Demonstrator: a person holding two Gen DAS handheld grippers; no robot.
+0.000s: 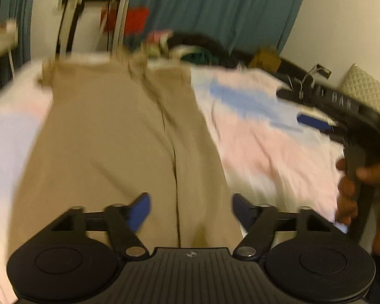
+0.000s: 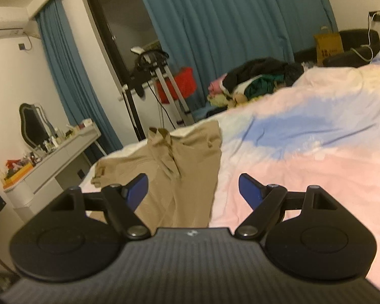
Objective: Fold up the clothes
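Khaki trousers [image 2: 182, 167] lie flat on the pastel bedspread [image 2: 304, 157], waistband toward its far edge. Soft, limp, mid-weight cloth; best pinched at waistband corners or hems. Left gripper [image 1: 190, 209] and right gripper [image 2: 193, 190] both gape wide, empty, above the trousers

I see long teal curtains [image 2: 215, 25] across pale walls, a white vanity shelf [image 2: 60, 157] crowded with small bottles at left, and a dim, yellowish light over everything.
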